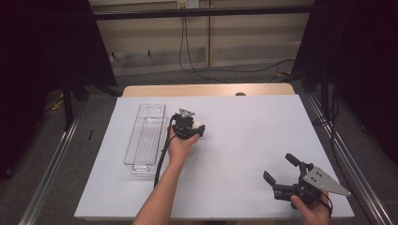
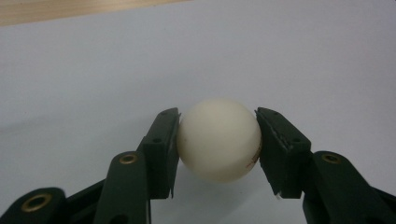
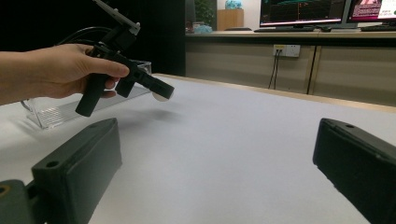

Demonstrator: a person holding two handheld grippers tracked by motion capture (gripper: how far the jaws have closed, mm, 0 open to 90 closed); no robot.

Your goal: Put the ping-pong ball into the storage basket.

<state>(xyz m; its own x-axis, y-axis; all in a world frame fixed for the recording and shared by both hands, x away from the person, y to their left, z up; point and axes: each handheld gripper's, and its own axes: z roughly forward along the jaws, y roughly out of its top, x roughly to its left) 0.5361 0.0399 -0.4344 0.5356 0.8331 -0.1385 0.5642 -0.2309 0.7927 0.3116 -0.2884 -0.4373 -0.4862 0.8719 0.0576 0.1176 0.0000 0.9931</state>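
Observation:
A white ping-pong ball (image 2: 218,139) sits between the two black pads of my left gripper (image 2: 217,140), which is shut on it. In the high view that left gripper (image 1: 199,129) is held above the middle of the white sheet, the ball (image 1: 198,126) peeking out at its tip. The right gripper view shows the ball (image 3: 162,96) lifted clear of the sheet. My right gripper (image 1: 280,169) rests low at the front right, jaws spread wide with nothing between them (image 3: 219,163).
A clear plastic tray (image 1: 146,136) lies lengthwise on the left part of the white sheet (image 1: 244,131), just left of my left hand. Beyond the sheet runs the wooden table edge (image 1: 206,90). Cables hang at the far wall.

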